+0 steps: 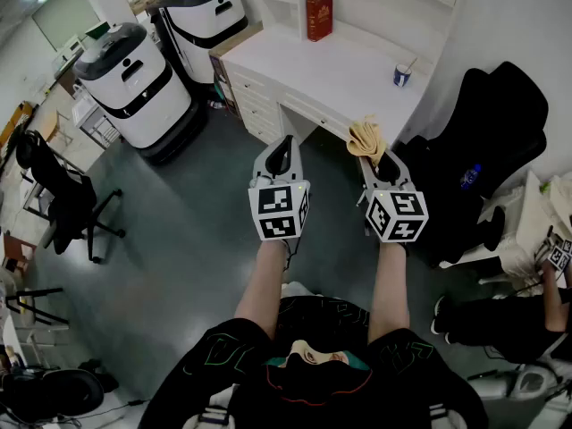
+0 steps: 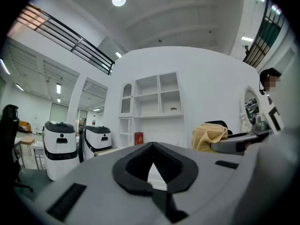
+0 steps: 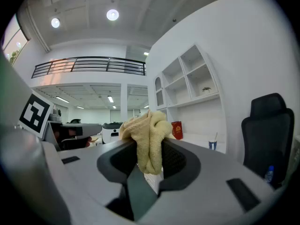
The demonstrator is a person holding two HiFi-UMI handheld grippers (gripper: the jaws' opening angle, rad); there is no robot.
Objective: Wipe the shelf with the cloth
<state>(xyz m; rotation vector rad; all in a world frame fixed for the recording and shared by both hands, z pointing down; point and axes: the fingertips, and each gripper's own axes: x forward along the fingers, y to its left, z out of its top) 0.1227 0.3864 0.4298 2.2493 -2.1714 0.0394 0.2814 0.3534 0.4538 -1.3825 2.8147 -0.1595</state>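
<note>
Yellow terry cloth [image 3: 149, 139] is clamped between the jaws of the right gripper [image 3: 149, 157], bunched into a loose wad. Most of the fabric is left projecting above and ahead of the jaw tips, presumably so that fabric, not jaw, meets the surface to be wiped. In the head view the cloth [image 1: 366, 137] is seen raised over the near edge of the white desk [image 1: 331, 70], touching nothing else.

The left gripper [image 2: 152, 165] is held just beside the right one at similar height; its jaws are closed tip to tip, with nothing between them. It is judged to be kept as a spare, clear of the wiping path.

The white wall shelf unit with open compartments [image 2: 159, 95] is mounted above the desk, well apart from both grippers, so wiping is judged not yet begun. A reach forward and upward across the desk is required. A red book [image 1: 318, 16] stands at the back of the desk, and a small blue-and-white cup [image 1: 402, 76] stands near its right end. Both lie under the reach and could be knocked. A black office chair [image 1: 500, 123] is parked to the right.
</note>
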